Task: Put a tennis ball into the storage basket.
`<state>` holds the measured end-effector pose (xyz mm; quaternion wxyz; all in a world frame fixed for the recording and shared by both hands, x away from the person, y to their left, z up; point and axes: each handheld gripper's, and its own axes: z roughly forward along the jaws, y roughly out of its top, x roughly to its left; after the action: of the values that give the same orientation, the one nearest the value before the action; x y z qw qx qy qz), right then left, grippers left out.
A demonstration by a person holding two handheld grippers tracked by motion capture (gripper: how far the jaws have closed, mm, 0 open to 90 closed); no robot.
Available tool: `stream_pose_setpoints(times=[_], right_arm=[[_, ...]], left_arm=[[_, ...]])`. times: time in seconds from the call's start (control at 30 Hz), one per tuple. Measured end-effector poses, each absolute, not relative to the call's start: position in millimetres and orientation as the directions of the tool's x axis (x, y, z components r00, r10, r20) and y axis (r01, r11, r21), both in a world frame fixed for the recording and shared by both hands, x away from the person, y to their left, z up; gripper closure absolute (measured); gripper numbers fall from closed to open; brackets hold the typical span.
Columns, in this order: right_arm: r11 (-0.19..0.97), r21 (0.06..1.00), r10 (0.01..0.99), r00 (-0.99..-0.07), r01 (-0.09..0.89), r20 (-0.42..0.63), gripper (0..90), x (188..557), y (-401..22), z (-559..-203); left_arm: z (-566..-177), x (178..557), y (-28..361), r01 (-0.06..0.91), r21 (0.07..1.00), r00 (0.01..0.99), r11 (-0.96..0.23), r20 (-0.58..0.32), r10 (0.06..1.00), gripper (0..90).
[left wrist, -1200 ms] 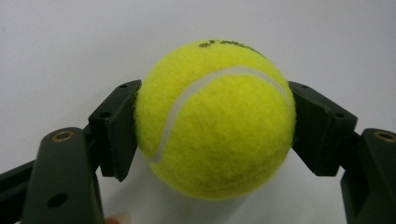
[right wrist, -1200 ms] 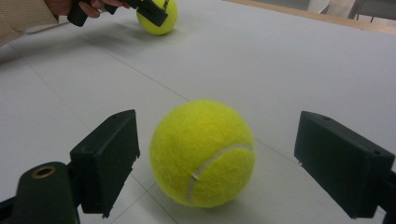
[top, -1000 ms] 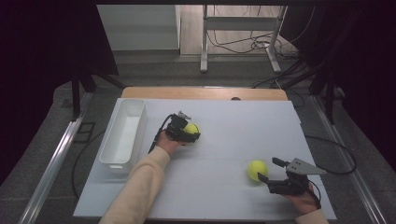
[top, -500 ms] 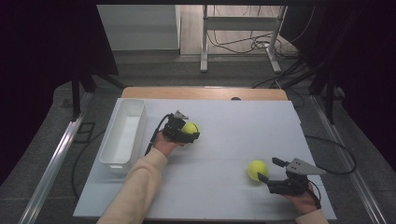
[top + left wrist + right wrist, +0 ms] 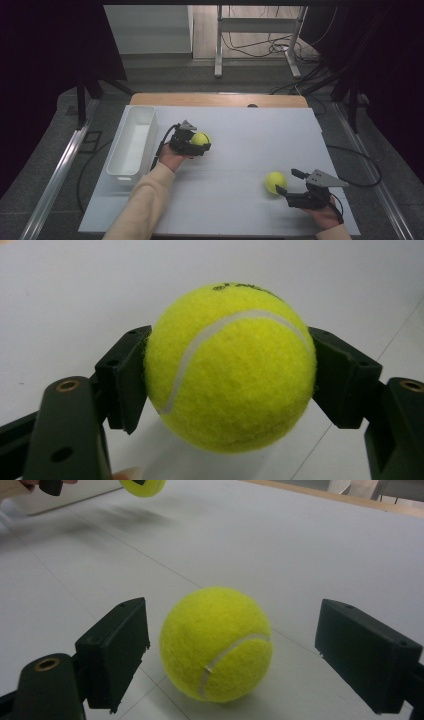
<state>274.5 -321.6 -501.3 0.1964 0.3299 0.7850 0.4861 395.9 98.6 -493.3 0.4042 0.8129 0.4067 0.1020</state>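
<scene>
White tabletop, matte, faint seam lines; wooden strip along its far edge; dark floor with cables and metal frame legs beyond.

Left gripper: jaws clamped on a yellow tennis ball, pads pressing both its sides in the left gripper view. Ball is round, so no long axis; white seam curves from lower left up over the top, and black print faces up and away from the camera. Shadow sits under the ball, which looks raised off the surface.

White bin lies just beyond the left hand, long axis running away from the person, open top.

Right gripper: jaws spread apart. Second tennis ball rests on the table between them, touching neither pad. Bare tabletop ahead of both tools.
</scene>
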Motion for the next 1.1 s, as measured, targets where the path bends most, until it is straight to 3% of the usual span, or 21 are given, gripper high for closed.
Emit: stream_pose_setpoints(times=[1.1], right_arm=[[0.318, 0.893, 0.706, -0.708, 0.318, 0.001, 14.6, 274.3, -320.7, -501.1]], left_arm=[[-466.9, 367.3, 122.0, 0.536, 0.792, 0.647, -0.291, -0.164, 0.745, 26.0]])
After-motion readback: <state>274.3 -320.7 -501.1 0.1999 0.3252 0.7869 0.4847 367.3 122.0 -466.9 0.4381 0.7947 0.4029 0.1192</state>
